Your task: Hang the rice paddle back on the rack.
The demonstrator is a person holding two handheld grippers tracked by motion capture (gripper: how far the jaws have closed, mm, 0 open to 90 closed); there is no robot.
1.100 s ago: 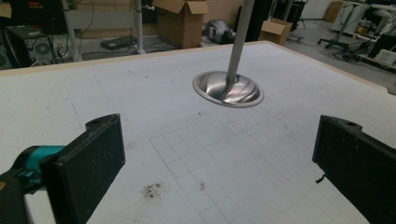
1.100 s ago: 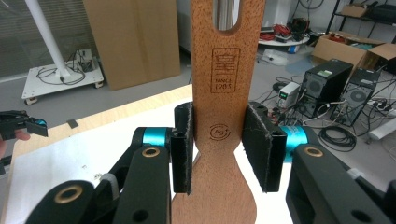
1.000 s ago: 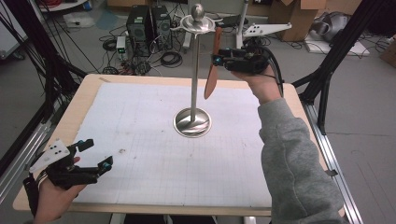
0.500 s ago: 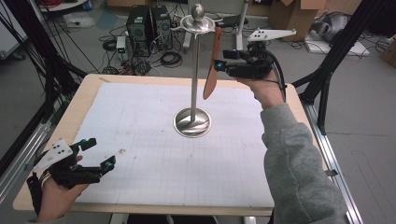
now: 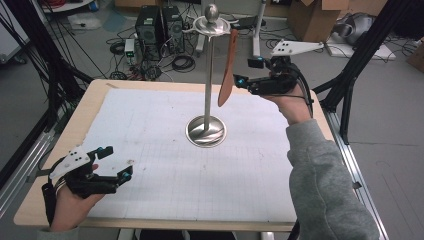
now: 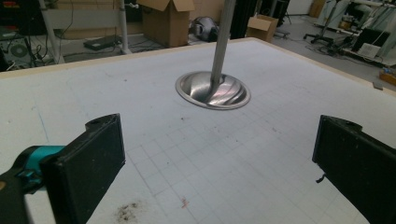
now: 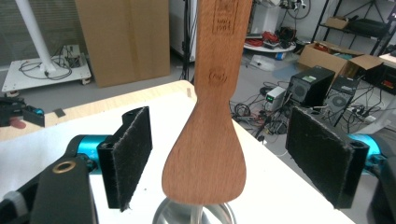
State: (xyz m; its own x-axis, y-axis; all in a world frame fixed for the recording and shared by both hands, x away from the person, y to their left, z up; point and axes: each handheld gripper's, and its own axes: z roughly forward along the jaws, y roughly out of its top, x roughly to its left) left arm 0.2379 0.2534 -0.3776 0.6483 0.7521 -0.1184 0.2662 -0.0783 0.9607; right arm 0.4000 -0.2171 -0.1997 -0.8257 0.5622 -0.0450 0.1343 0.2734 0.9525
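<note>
High view: a wooden spatula (image 5: 226, 75) hangs from the top ring of a metal stand (image 5: 206, 131) that rises from the middle of the table (image 5: 60, 130), its blade pointing down beside the pole. The right tongs (image 5: 243, 72) are raised next to it and have just been opening; their black pads stand wide on either side of the blade, and in the right gripper view the spatula (image 7: 212, 135) sits between them with a clear gap to each pad, so nothing is gripped. The left tongs (image 5: 116, 162) rest low near the table's front left corner, well apart from the stand, also spread wide with only the gridded mat between the jaws.

I judge this to be the release: the spatula seems to have been hung on the stand and let go. The next move calls for drawing the right tongs straight back from the blade without brushing it, since a nudge could set it swinging or lift it off its hook.
</note>
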